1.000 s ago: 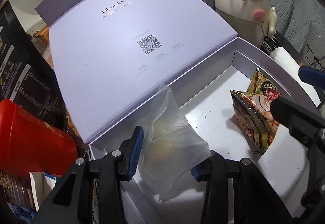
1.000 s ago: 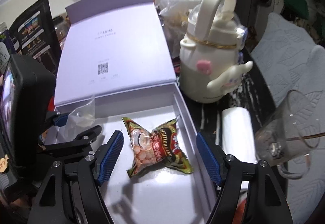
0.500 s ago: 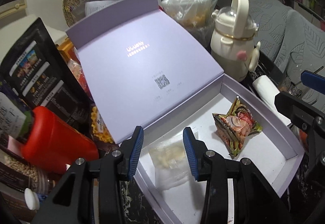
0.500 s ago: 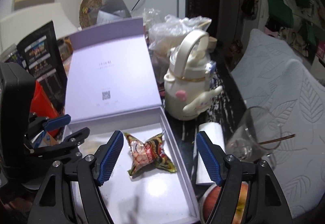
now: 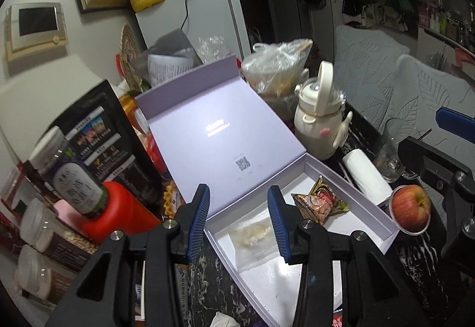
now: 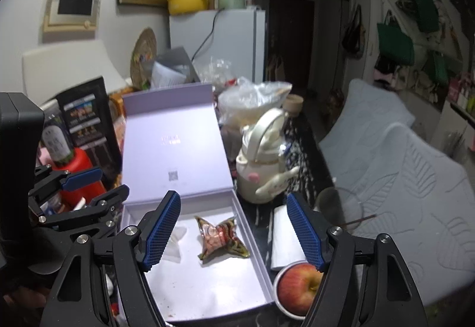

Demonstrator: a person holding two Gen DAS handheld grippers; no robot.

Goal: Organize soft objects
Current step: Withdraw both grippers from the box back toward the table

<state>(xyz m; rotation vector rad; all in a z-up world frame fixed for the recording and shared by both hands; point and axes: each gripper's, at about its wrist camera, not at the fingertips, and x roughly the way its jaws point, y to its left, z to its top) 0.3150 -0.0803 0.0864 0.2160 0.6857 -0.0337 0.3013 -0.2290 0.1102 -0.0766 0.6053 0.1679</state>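
Left wrist view: left gripper (image 5: 239, 220) has its jaws part open w/ nothing between the pads; it hangs above the near-left corner of the lilac box (image 5: 389, 233). The clear bag (image 5: 252, 239) lies flat on the box floor, seen thru the jaw gap, below and just fwd of the tips. Its long axis runs roughly fwd–back along the jaw line, so the pads would straddle its short side. The snack packet (image 5: 319, 204) sits beyond the right pad, further into the box, apart from the bag.

Right wrist view: right gripper (image 6: 233, 233) has its jaws wide apart, nothing held. The packet is below, betw the pads, left of centre, twisted into a star shape w/ no clear long axis. The bag shows only partly behind the left pad.

Judgement: both soft items look already stowed. If either needs a nudge, left is nearer the bag and right nearer the packet. Closing the box lid (image 5: 225, 131) would mean reaching fwd past both items, over the far wall.

Writing: lid inside has a QR code w/ small print, and a glare-washed logo I can't read. Packet print and the dark pouch (image 5: 101, 143) labels are too small to read. Apple (image 5: 411, 208) sits outside the box, right of it.
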